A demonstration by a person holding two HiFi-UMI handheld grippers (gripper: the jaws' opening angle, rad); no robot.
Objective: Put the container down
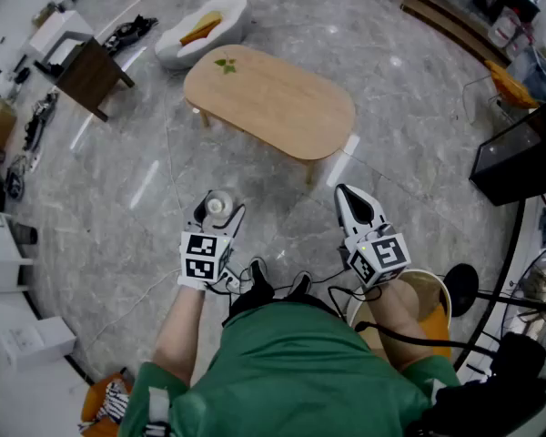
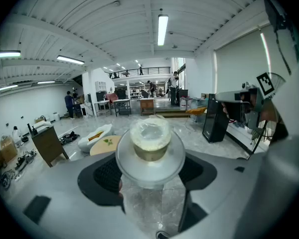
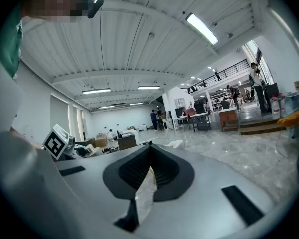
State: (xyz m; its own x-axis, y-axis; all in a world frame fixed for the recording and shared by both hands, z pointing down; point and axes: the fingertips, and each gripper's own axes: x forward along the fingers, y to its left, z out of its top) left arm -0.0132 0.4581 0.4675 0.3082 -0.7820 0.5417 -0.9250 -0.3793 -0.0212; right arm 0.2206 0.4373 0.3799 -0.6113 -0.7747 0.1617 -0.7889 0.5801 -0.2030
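A small clear round container (image 1: 217, 206) (image 2: 149, 143) sits in the left tongs (image 1: 221, 209) (image 2: 150, 171), held in the air above the grey marble floor (image 1: 146, 198). Its plastic is cloudy, so the contents cannot be made out beyond a pale top and a darker olive band. Its lower part is hidden between the dark pads in the left gripper view. In the head view it shows only as a small pale disc.

The left tongs are clenched on the container, one pad against each side. The right tongs (image 1: 343, 191) (image 3: 150, 156) are pressed together at the tips, with nothing between them, and hang beside the left ones, apart from them.

The person in a green top is cut off at the bottom edge of the head view. Ahead, well apart from the container, stands an oval wooden bench (image 1: 282, 107) with a small green leaf sprig (image 1: 226, 64) on its far end.
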